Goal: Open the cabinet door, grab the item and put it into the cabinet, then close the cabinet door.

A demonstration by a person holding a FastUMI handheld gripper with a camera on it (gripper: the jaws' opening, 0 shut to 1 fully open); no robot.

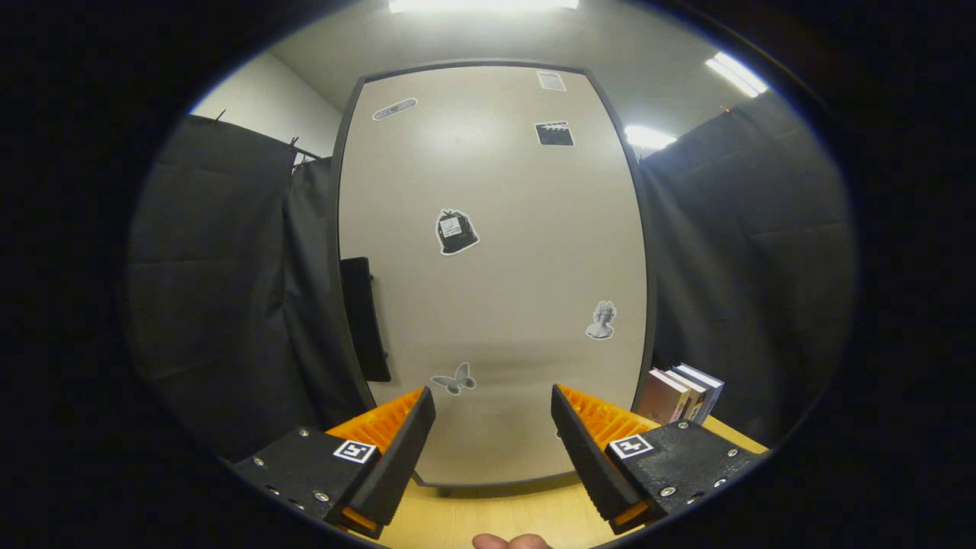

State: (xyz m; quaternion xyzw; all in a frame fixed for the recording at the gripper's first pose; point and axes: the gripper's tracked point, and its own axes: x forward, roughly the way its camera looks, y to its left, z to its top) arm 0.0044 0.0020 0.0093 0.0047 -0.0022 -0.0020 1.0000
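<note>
A tall beige cabinet with a dark frame stands straight ahead of me, its door shut and dotted with small stickers. A black handle runs down the door's left edge, above and beyond my left finger. My gripper is open, its black and orange fingers spread wide in front of the door's lower part, with nothing between them. To the right of the cabinet, several books stand upright on the wooden table, just beyond my right finger.
Black cloth hangs on both sides of the cabinet. The cabinet stands on the light wooden table, whose top runs under my fingers. A fingertip of the person's hand shows below the fingers. Ceiling lights glow overhead.
</note>
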